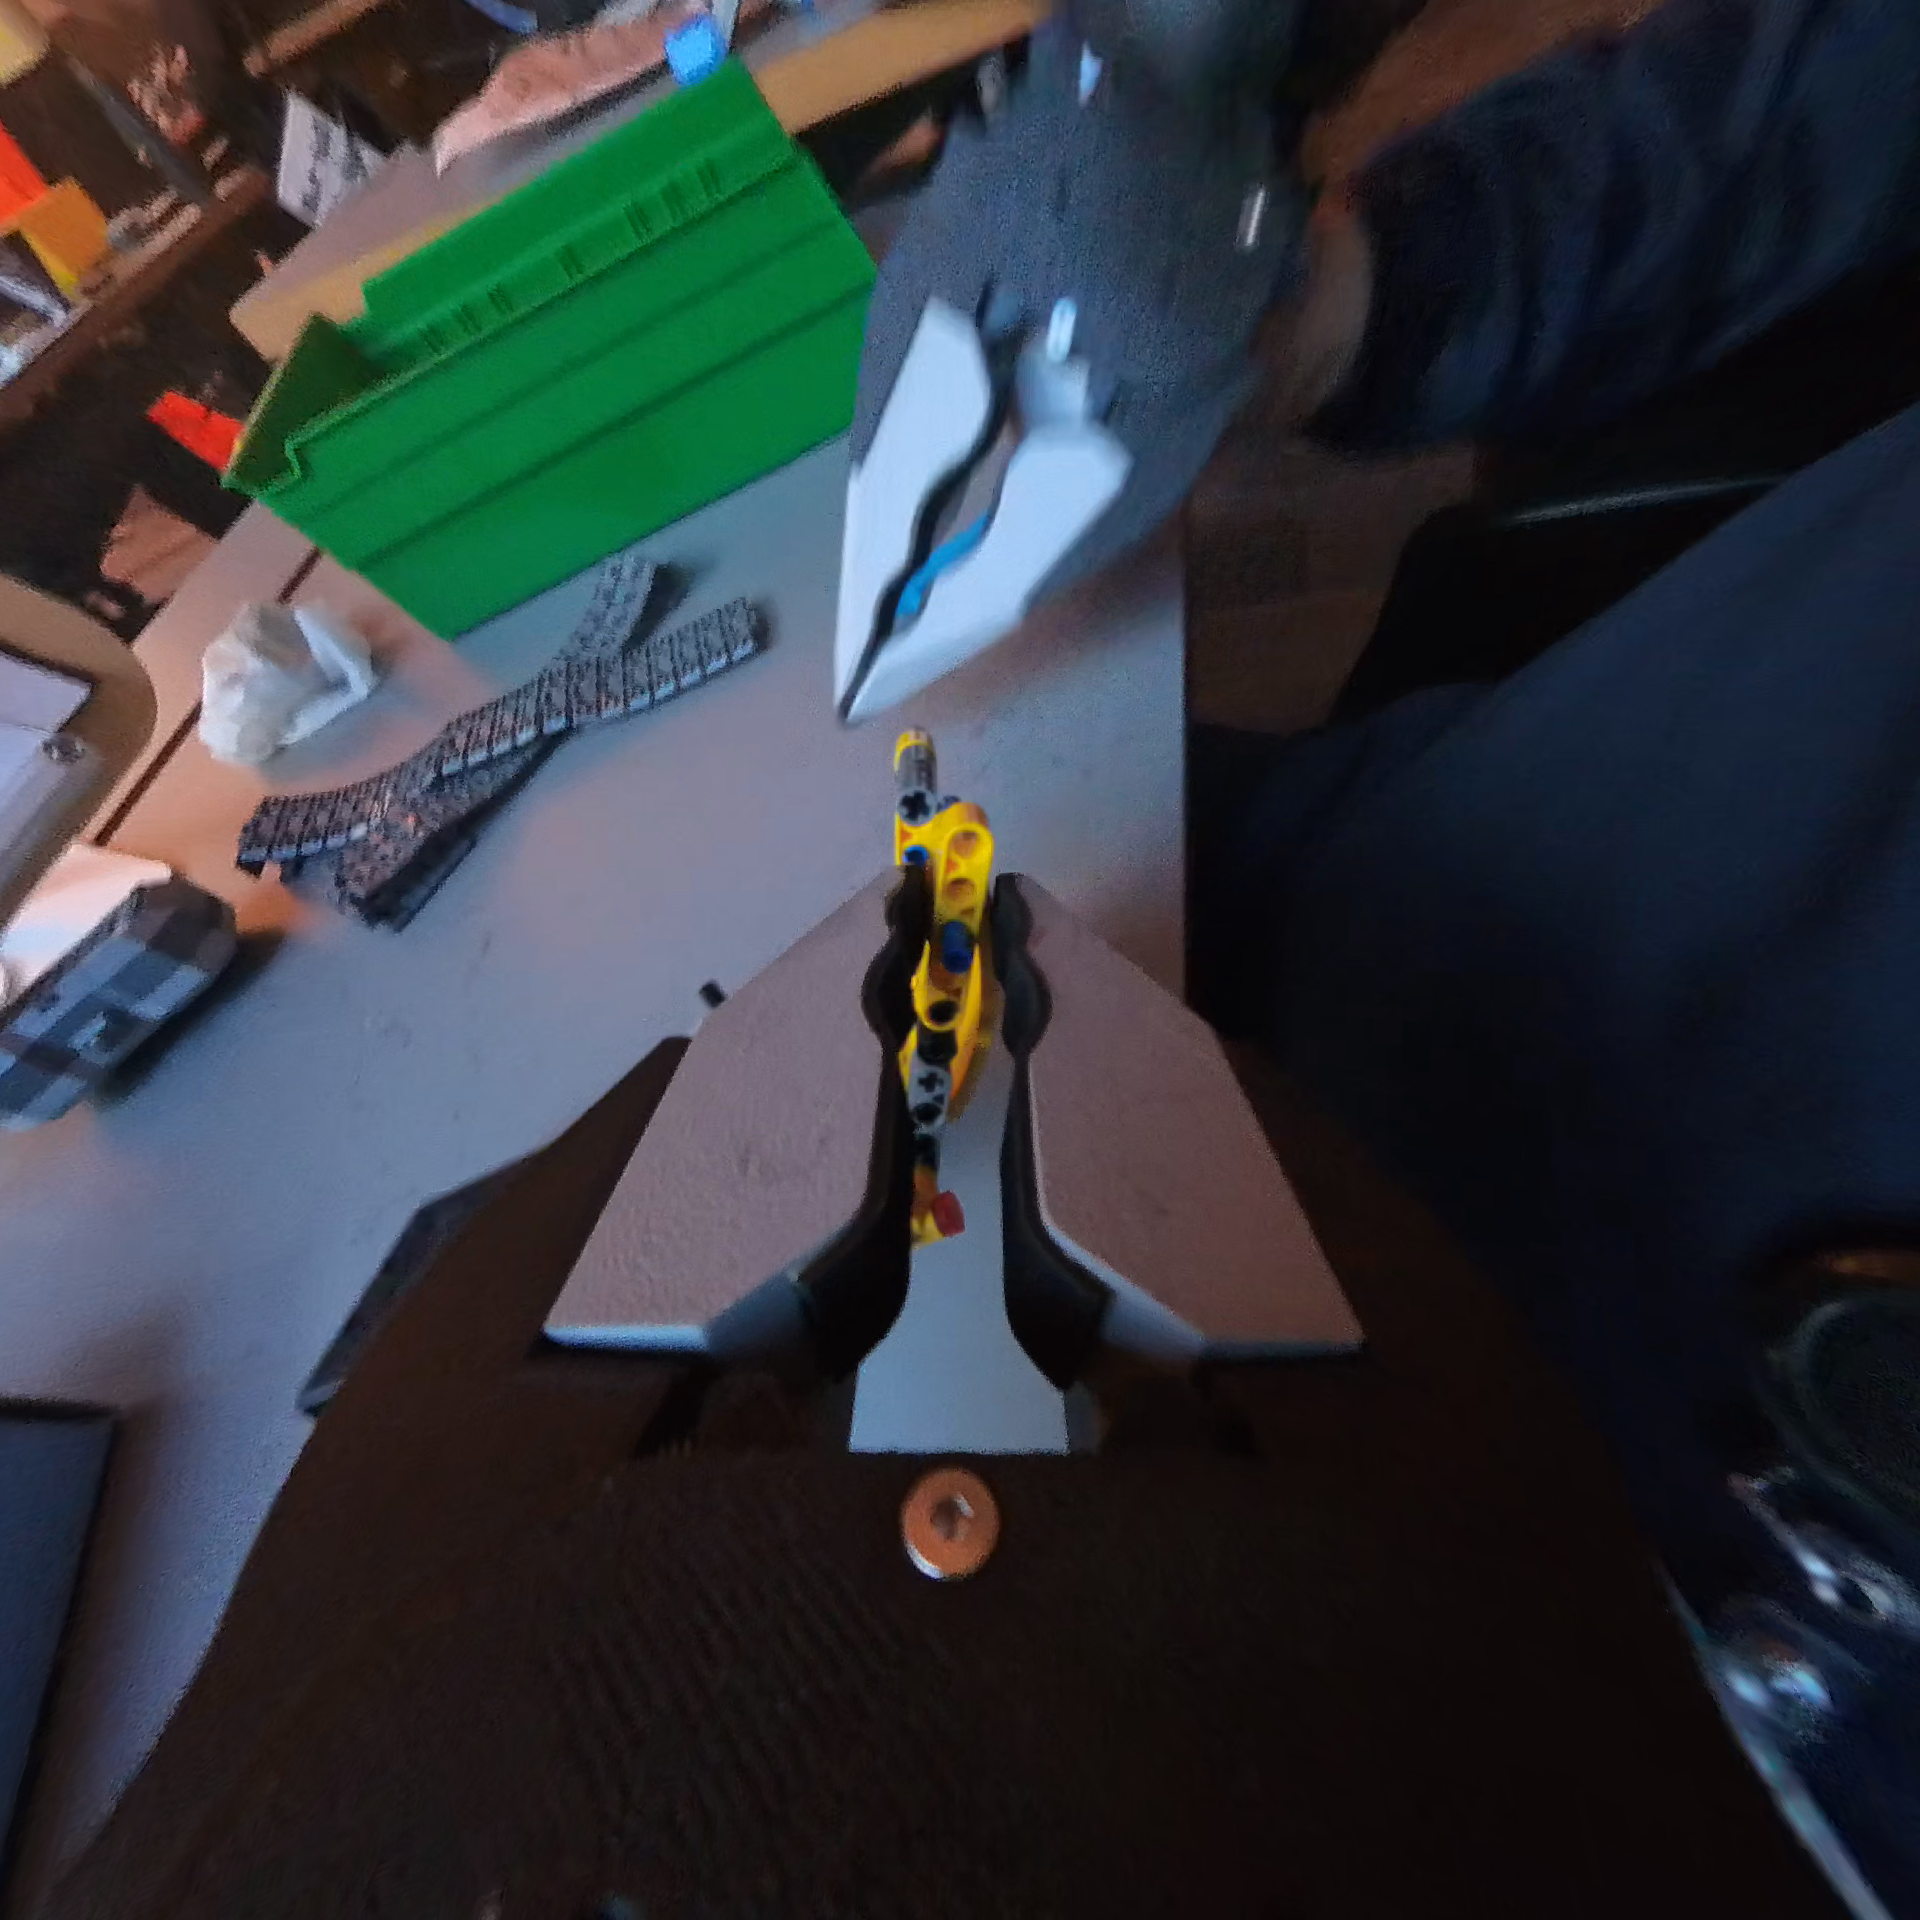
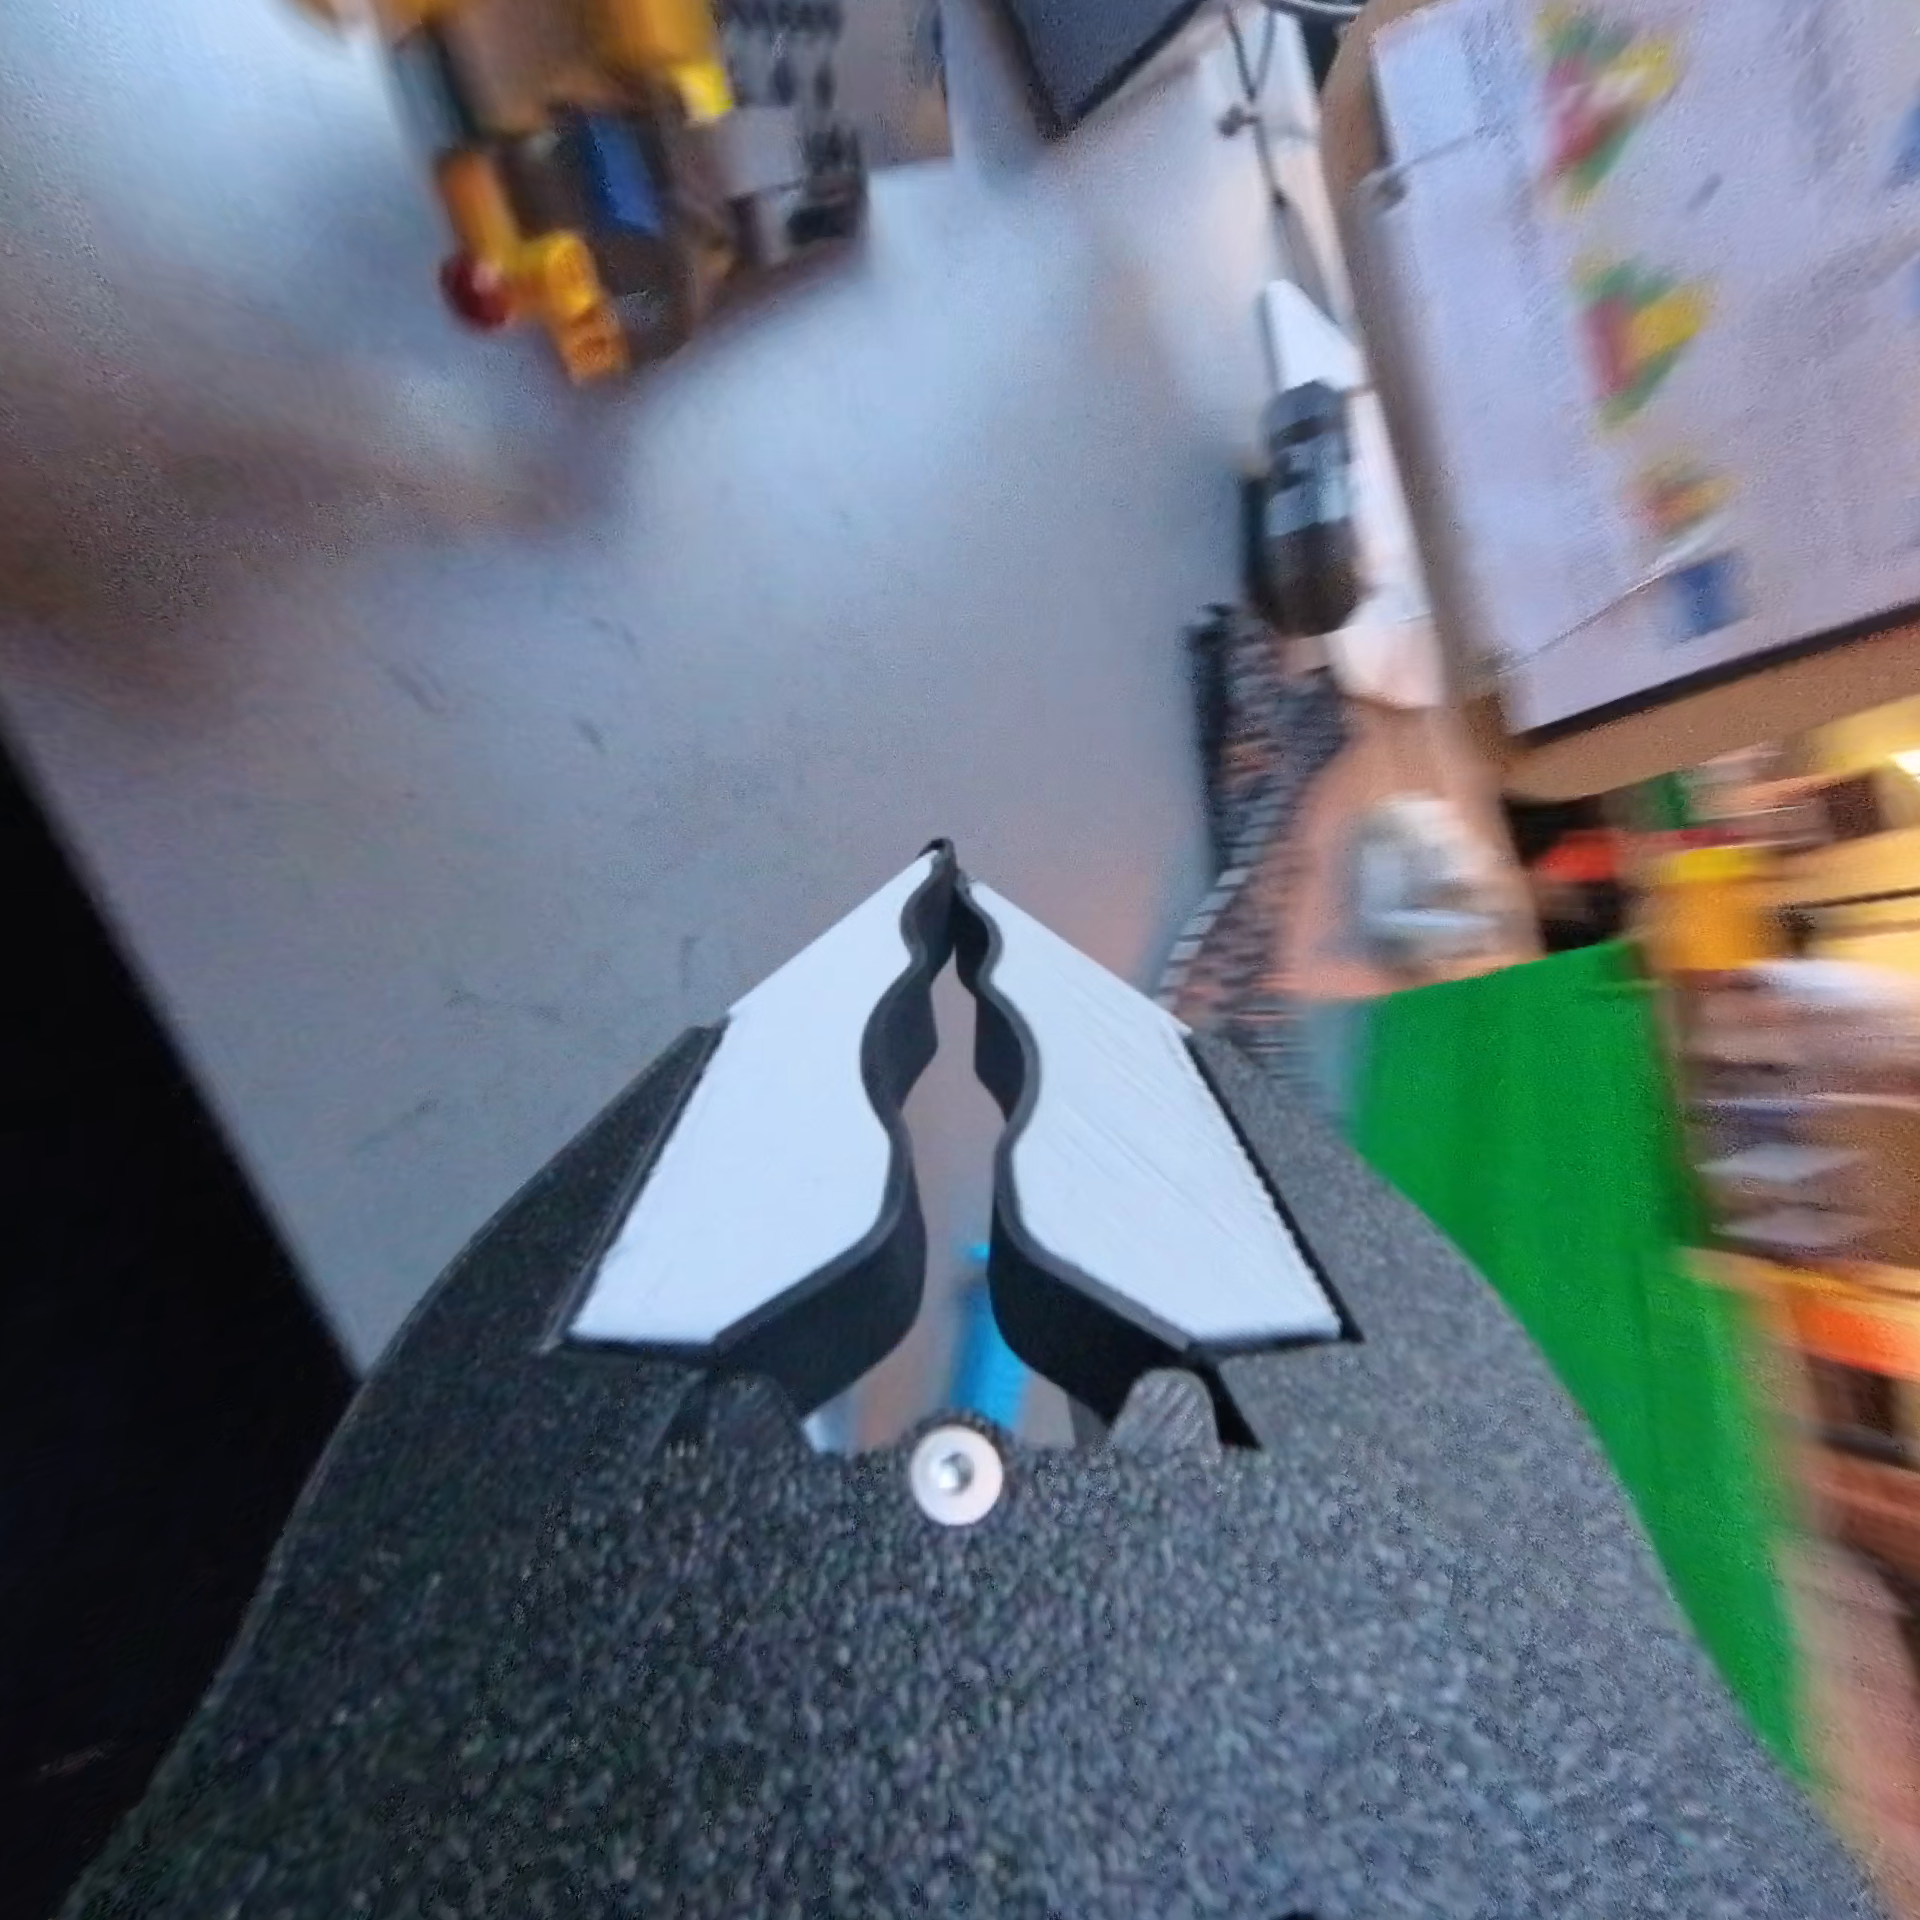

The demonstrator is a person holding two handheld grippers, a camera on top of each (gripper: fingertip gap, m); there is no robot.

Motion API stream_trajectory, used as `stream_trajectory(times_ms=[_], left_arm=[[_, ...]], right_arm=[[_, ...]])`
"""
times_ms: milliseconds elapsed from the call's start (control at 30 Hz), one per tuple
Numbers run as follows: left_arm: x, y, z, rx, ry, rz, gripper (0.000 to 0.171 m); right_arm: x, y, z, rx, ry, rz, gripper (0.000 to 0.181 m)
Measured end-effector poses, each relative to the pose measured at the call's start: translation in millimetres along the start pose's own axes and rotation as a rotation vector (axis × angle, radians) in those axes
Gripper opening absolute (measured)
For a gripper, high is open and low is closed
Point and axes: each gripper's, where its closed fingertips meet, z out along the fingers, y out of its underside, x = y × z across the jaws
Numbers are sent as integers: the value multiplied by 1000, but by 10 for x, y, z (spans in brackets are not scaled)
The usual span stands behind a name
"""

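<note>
My left gripper [image 1: 956,894] is shut on a yellow toy-brick assembly [image 1: 948,935] with blue, grey and red pins, holding it above the grey table [image 1: 520,1091]. The assembly's far end sticks out past the fingertips. My right gripper [image 1: 860,691] hovers just beyond that end, tips together and pointing down at it. In the right wrist view the right gripper [image 2: 948,862] is shut at the tips. A blue strip [image 2: 982,1351] shows in the gap near the finger bases; I cannot tell what it is. The yellow assembly [image 2: 566,281] appears blurred at the top left.
A green plastic bin [image 1: 582,353] stands at the back left, with grey tread strips [image 1: 520,748] and a crumpled white bag [image 1: 275,675] before it. A plaid object [image 1: 104,997] lies at the left. A person's dark sleeve [image 1: 1610,208] fills the right. A printed sheet [image 2: 1610,312] lies far right. Left tips to right tips: about 12 cm.
</note>
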Motion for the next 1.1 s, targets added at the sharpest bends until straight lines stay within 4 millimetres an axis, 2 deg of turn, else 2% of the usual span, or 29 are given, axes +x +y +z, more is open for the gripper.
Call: stream_trajectory(times_ms=[33, 100, 200, 267, 367, 433, 567, 800, 967, 1033, 1100], left_arm=[[-31, 107, 32, -34, -4, -14, 12], [-97, 172, 79, -23, -3, -54, 11], [-115, 137, 78, 0, 12, -49, 11], [-69, 158, 64, 6, 31, -29, 12], [-36, 228, 72, -20, 52, -23, 15], [-7, 236, 79, -20, 80, -28, 16], [49, 269, 78, -39, 126, -49, 20], [82, 296, 15, -91, 147, -34, 22], [115, 190, -49, -74, 166, -44, 22], [102, 155, -69, -71, 165, -70, 21], [107, 136, -64, -81, 172, -120, 19]], right_arm=[[-4, -78, -87, 65, -49, 81, 0], [92, -238, -208, 133, 6, 82, 0], [90, -242, -195, 146, -4, 100, 0], [-9, -260, -189, 190, -71, 161, 0], [-210, -440, -234, 292, -206, 230, 2], [-290, -551, -242, 328, -248, 228, 11], [-373, -718, -223, 367, -261, 180, 17], [-436, -862, -218, 385, -256, 63, 15], [-483, -960, -276, 432, -262, 17, 14], [-492, -946, -251, 417, -266, 16, 6], [-508, -953, -241, 425, -282, 35, 6]])
